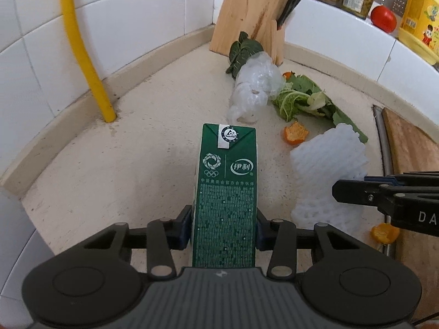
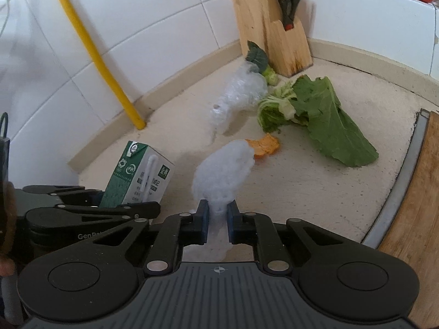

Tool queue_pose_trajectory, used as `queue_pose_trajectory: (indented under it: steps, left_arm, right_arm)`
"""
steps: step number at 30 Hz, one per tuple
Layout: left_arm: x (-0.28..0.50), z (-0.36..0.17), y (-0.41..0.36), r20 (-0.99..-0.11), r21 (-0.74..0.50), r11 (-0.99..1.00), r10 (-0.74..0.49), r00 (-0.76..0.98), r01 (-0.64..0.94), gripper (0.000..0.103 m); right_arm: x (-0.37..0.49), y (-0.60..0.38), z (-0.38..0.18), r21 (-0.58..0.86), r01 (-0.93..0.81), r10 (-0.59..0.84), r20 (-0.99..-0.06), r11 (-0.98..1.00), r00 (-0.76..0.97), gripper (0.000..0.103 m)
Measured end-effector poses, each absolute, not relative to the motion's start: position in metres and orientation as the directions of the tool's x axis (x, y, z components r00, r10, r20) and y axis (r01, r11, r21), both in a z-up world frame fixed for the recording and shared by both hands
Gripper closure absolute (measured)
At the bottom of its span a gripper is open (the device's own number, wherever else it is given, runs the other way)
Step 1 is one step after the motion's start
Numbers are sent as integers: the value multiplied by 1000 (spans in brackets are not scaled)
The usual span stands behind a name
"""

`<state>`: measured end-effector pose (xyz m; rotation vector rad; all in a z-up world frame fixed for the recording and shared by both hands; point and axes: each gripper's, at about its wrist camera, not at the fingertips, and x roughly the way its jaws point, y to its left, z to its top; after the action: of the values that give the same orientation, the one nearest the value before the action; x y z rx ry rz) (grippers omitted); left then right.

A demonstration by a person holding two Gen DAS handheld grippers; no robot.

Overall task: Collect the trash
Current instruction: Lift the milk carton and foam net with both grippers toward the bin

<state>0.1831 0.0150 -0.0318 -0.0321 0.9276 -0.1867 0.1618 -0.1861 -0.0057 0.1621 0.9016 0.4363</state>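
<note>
A green milk carton (image 1: 226,192) stands between the pads of my left gripper (image 1: 223,227), which is shut on its two sides; the same carton (image 2: 137,178) shows at the left of the right wrist view. My right gripper (image 2: 218,219) is shut on a white foam fruit net (image 2: 222,172), squeezing its lower end. That foam net (image 1: 326,170) lies right of the carton in the left wrist view, with the right gripper's fingers (image 1: 356,193) on it. Farther back lie crumpled clear plastic (image 1: 253,93), green vegetable leaves (image 2: 321,115) and orange peel (image 2: 264,145).
A wooden knife block (image 2: 274,27) with scissors stands in the tiled corner. A yellow pipe (image 1: 82,52) runs down the left wall. A wooden board (image 2: 414,213) lies at the right counter edge. Jars, a tomato (image 1: 383,18) and a yellow bottle sit on the back ledge.
</note>
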Motion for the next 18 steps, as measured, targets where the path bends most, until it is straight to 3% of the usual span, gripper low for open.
queue_pose_trajectory:
  steps: [18]
  left_arm:
    - [153,-20,34,-762,-124,989,-147,631,81,66]
  right_arm:
    - [149,-170,7,311,-349,462,-696,884,550,85]
